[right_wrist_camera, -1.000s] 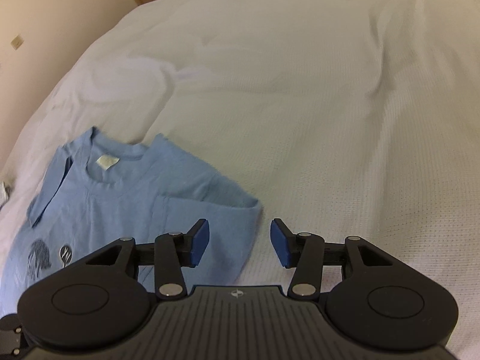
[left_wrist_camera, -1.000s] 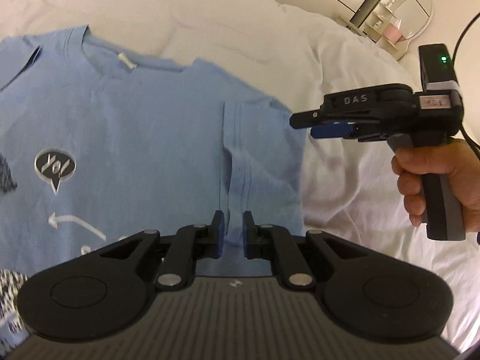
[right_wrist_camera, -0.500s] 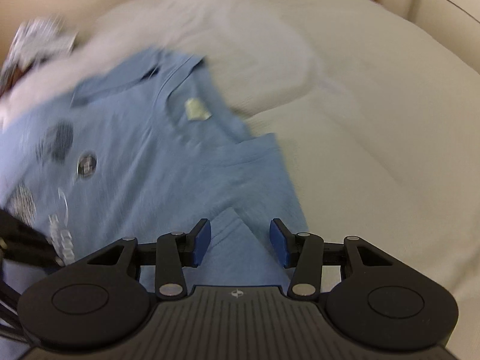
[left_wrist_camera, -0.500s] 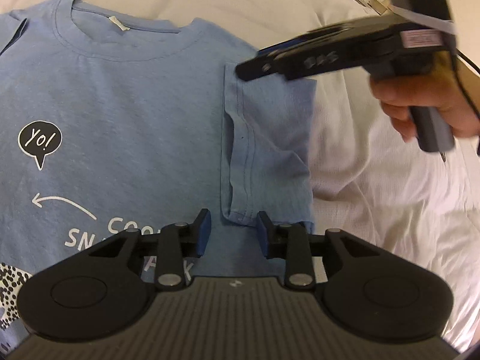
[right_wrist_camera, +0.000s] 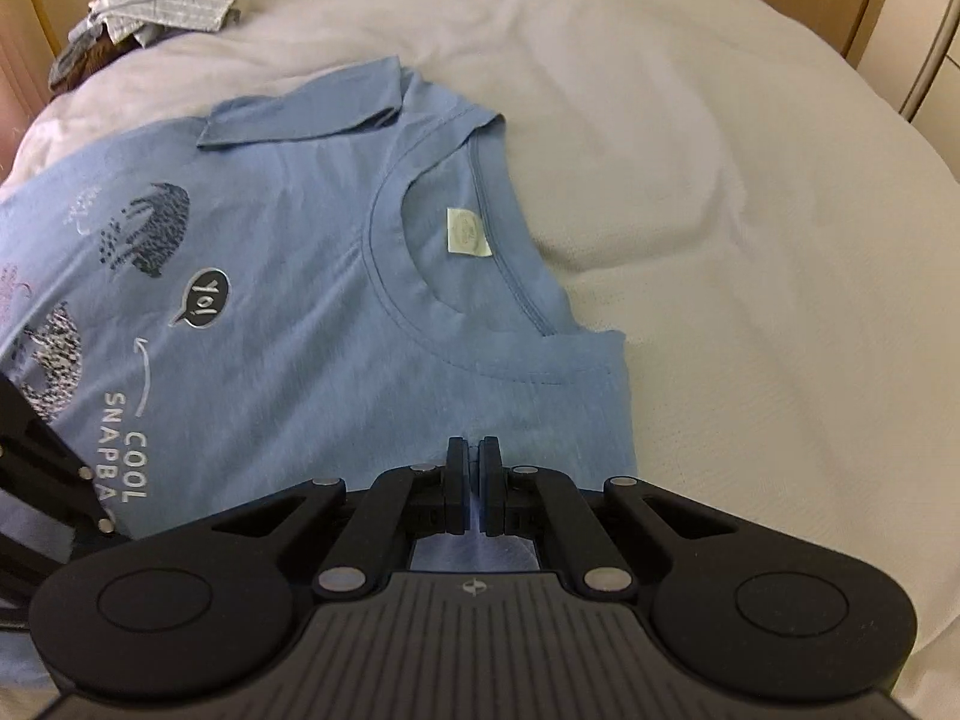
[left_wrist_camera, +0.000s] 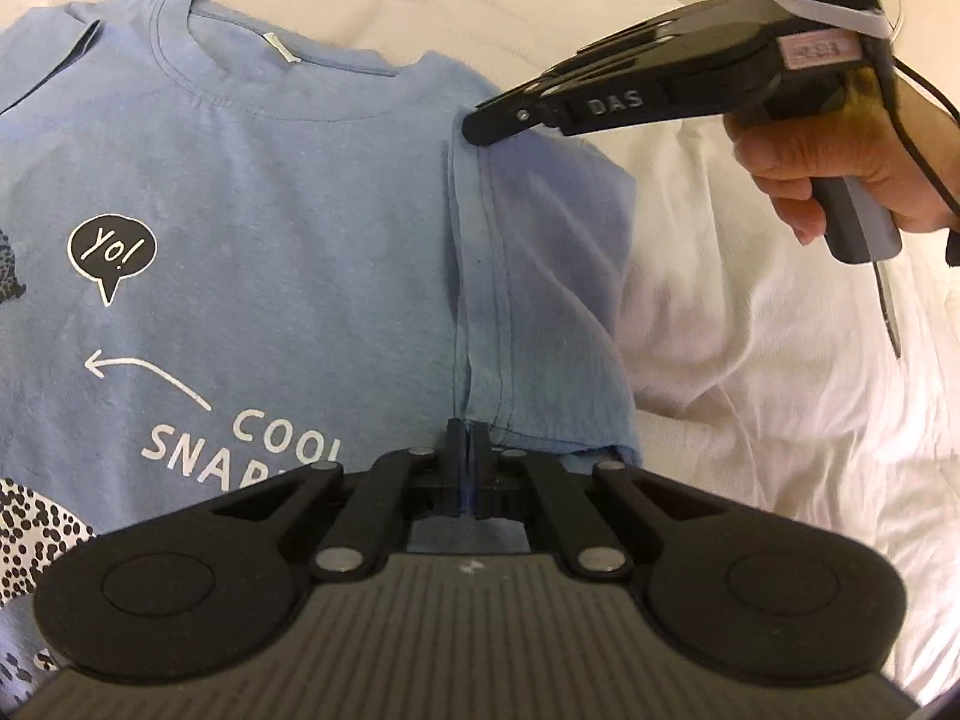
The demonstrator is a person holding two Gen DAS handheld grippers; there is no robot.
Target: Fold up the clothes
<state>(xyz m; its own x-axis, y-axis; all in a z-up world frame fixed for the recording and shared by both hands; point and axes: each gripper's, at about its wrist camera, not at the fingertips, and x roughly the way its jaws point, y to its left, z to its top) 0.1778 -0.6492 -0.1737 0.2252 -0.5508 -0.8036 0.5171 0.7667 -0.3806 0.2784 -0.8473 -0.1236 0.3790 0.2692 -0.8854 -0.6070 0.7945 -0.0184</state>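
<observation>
**Both grippers clamped on the folded sleeve edge of a blue T-shirt**

Spread face up on a white bed cover point(left_wrist_camera: 750, 360): a light blue T-shirt point(left_wrist_camera: 270, 210), filling the left wrist view from 9 o'clock through the centre. Printed on the chest, from left to right: a spotted dark patch at the 9 o'clock edge, a black "Yo!" speech bubble point(left_wrist_camera: 112, 252), a white curved arrow, then white lettering starting "COOL". Up at 11 o'clock, the round neckline with a small white label point(left_wrist_camera: 279, 51).

Right of centre, a short sleeve point(left_wrist_camera: 552, 276) folded inward over the chest, its hemmed edge running from 12 o'clock down toward 6.

At the lower end of that hem, the left gripper point(left_wrist_camera: 466, 450), jaws pressed together with blue fabric pinched between the pads. At the upper end, near 1 o'clock, the right gripper point(left_wrist_camera: 480, 129), tip down on the shoulder end of the fold. Farther right, at 2 o'clock, a hand point(left_wrist_camera: 840, 168) wrapped around the grey handle, a black cable trailing past.

Seen from the right wrist: the same shirt stretching from 9 o'clock to centre, print turned sideways, neckline label point(right_wrist_camera: 468, 231) near the middle. At 6 o'clock, the right gripper point(right_wrist_camera: 473, 468), jaws closed on blue cloth. Toward 11 o'clock, a heap of other clothes point(right_wrist_camera: 150, 0) at the far bed edge. Beyond, bare white cover out to 3 o'clock.
</observation>
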